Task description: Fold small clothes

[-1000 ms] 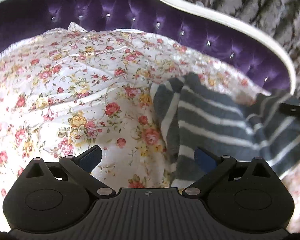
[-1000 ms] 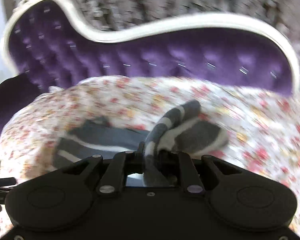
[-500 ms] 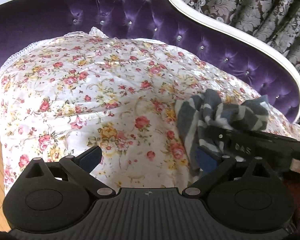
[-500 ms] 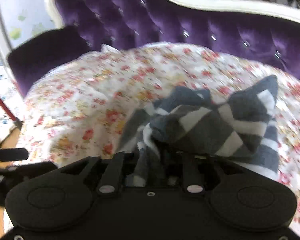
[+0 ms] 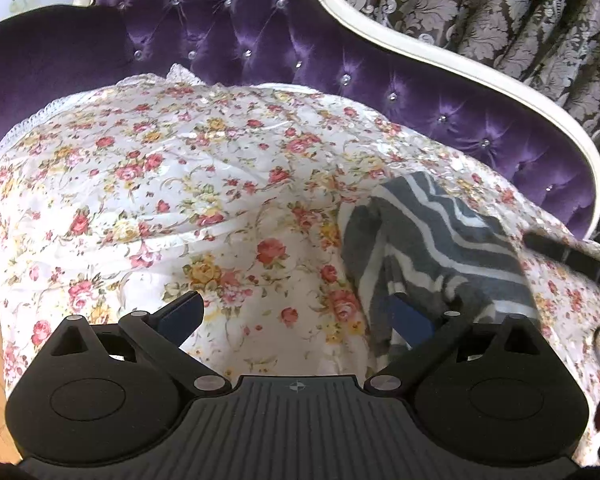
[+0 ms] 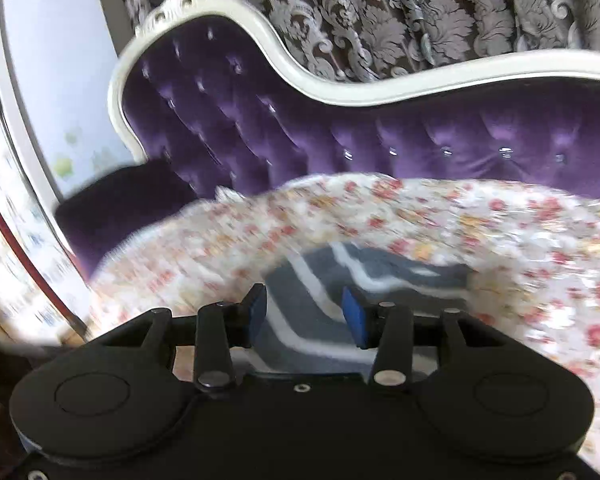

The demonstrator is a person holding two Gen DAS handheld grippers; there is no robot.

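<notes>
Now the striped garment (image 5: 440, 248), grey with white bands, lies bunched on the floral sheet (image 5: 180, 184) that covers the seat of the purple tufted sofa (image 5: 260, 40). In the left wrist view it sits at about three o'clock from the middle of the frame, its near edge dropping toward five o'clock behind the right-hand blue pad of the left gripper (image 5: 296, 316). That gripper has its jaws spread wide, with only bare sheet between its fingers (image 5: 180, 314); it grips nothing. A dark bar, part of the right-hand tool, enters the same view from the three o'clock edge, just beside the garment.

In the right wrist view, which is blurred by motion, the garment (image 6: 340, 280) lies straight ahead at the frame's centre. The right gripper (image 6: 306, 306) has its jaws partway apart and opening; striped cloth shows in the gap between the two blue pads, but the pads do not seem to press on it. The sheet (image 6: 520, 240) spreads out toward three o'clock, and the sofa's back (image 6: 420, 136) with its white frame rises at twelve o'clock before a patterned curtain (image 6: 420, 12).
</notes>
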